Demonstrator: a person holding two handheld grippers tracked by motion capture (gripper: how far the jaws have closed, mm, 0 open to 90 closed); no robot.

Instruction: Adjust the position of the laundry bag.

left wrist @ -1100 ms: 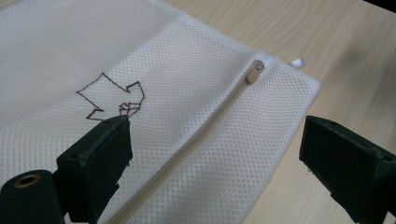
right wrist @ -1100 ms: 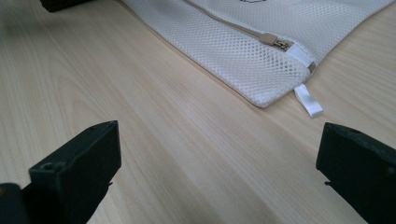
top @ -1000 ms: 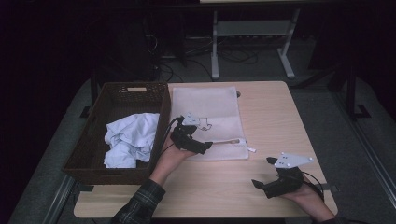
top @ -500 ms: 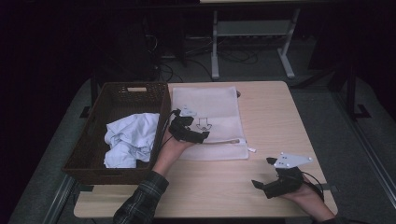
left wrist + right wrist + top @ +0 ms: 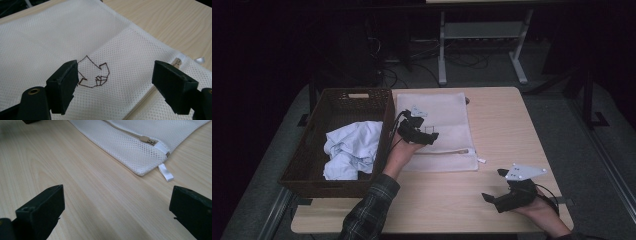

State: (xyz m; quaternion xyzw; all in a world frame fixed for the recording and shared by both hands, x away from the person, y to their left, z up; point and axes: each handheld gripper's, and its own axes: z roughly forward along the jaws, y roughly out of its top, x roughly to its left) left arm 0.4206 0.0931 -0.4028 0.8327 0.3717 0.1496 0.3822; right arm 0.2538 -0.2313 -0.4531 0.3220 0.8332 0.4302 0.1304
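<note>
A white mesh laundry bag [image 5: 447, 117] lies flat on the wooden table [image 5: 502, 130], its zipper [image 5: 447, 151] along the near edge. My left gripper [image 5: 431, 136] hovers over the bag's left half. In the left gripper view, my left gripper [image 5: 115, 75] is open. Its jaws have just been closing a little, with the bag's brown stitched logo [image 5: 96, 73] below the gap and no fabric pinched. My right gripper [image 5: 493, 185] rests open at the near right over bare wood. The right gripper view shows my right gripper [image 5: 117, 202] short of the bag's corner [image 5: 140, 167] and zipper pull [image 5: 147, 140].
A dark wicker basket [image 5: 307, 145] stands left of the bag, holding a crumpled pale blue cloth [image 5: 349, 147]. A white ribbon tab [image 5: 166, 173] sticks out from the bag's near right corner. Metal table legs [image 5: 442, 50] stand on the floor behind.
My left hand has moved away from the person, from the bag's near edge farther onto it. The right gripper has stayed put.
</note>
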